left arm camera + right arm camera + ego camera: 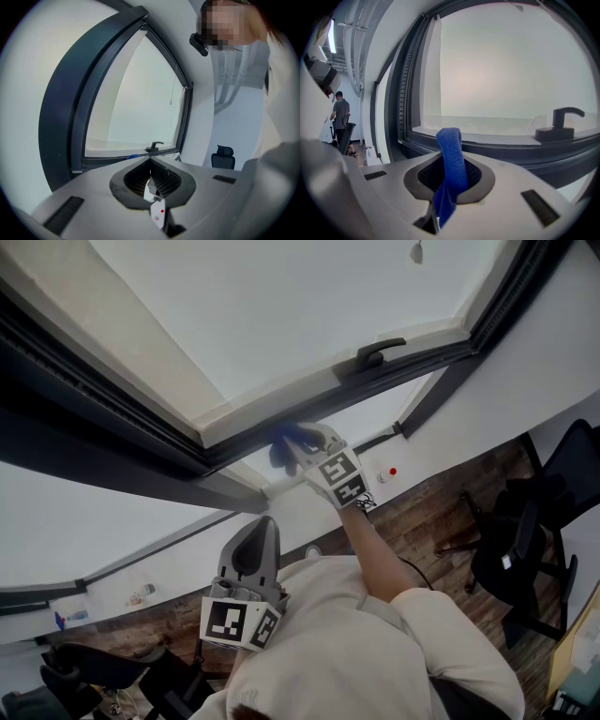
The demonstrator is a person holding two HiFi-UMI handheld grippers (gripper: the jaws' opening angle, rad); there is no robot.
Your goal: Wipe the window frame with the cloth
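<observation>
Head view: the right gripper [302,441] is reaching up to the bottom rail of the window frame [234,439] with the blue cloth [286,446] bunched at its tip. The cloth is sitting right at the dark rail, so I'm reading this as the wiping step being under way. The left gripper [259,532] is hanging low near the person's chest, well apart from the window and not doing anything. An office chair [525,540] is standing off to the right on the floor, nowhere near the action.

Left gripper view: the jaws are sitting together with nothing between them, so it's clenched on air. It's just looking across at the frame, and a bit of blue is showing on the bottom rail beside the handle [155,146].

Right gripper view: the jaws are pinching the cloth firmly, with a fold poking up past the tips and the rest trailing down underneath. The rail is running across right behind that fold. I honestly can't tell whether the fabric is pressing on it or sitting just short.

My guess for the next move: pressing the fold onto the rail and dragging it sideways along the frame. The handle is sticking up on the right of that rail, so a stroke that way is going to bump into it unless the gripper is lifting around it. There's also a person [340,117] standing far off in the background, not in the way.
</observation>
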